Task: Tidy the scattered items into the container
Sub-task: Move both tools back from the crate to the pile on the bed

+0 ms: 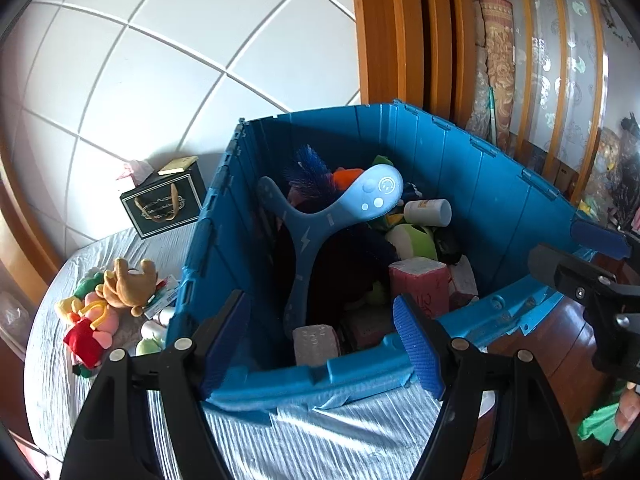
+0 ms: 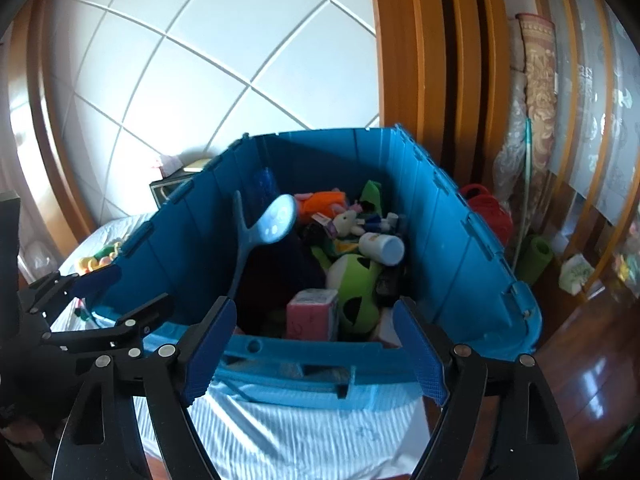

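A big blue crate (image 1: pixel 440 152) stands on the striped bedsheet, filled with toys. Inside lie a light-blue boomerang-shaped toy (image 1: pixel 304 240), a white bottle (image 1: pixel 426 212), a green plush (image 1: pixel 412 240) and a pink block (image 1: pixel 418 280). My left gripper (image 1: pixel 322 348) hangs open and empty just before the crate's near rim. To the crate's left on the bed lies a heap of plush toys (image 1: pixel 108 300). In the right wrist view my right gripper (image 2: pixel 316 352) is open and empty over the near rim of the crate (image 2: pixel 460 240), with the pink block (image 2: pixel 312 314) and green plush (image 2: pixel 356 280) beyond it.
A black gift bag (image 1: pixel 164 204) stands behind the crate's left corner against the tiled wall. Rolled carpets (image 2: pixel 536 92), a red object (image 2: pixel 486 208) and a green roll (image 2: pixel 534 256) crowd the right side. Wooden floor (image 2: pixel 592 360) lies beside the bed.
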{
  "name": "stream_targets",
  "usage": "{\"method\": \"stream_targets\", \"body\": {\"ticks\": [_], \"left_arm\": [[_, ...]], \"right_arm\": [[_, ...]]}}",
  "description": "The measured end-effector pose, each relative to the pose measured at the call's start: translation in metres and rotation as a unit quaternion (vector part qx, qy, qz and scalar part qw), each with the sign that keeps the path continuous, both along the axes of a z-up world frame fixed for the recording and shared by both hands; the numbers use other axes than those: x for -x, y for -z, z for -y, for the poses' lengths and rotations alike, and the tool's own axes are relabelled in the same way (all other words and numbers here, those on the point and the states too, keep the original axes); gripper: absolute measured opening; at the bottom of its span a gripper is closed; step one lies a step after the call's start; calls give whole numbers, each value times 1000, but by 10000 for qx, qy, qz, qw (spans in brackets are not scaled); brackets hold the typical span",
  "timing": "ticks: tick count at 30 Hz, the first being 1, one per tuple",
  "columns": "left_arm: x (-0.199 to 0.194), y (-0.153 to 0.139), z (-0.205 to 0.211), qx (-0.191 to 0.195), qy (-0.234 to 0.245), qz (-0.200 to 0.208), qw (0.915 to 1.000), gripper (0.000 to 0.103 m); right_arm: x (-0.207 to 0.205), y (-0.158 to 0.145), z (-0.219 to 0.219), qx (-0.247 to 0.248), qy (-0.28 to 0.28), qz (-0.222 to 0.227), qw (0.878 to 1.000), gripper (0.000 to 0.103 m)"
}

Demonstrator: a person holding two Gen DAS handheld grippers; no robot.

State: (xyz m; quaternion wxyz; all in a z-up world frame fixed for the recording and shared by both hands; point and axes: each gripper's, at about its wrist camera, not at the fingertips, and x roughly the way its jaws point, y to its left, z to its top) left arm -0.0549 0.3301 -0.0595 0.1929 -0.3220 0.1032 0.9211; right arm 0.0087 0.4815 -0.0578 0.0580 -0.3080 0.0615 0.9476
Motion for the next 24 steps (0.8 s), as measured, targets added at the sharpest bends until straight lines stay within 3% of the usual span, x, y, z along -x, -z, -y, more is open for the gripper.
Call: {"method": "stream_targets", "body": {"ticks": [13, 24], "left_arm": [[-33, -9, 46, -261, -666, -162, 9973, 74], [-33, -8, 177, -450, -1464, -329, 9877, 74]], "right_arm": [[-14, -13, 41, 23, -661, -445, 9968, 81], [5, -21, 156, 44, -1409, -713, 9874, 81]]}}
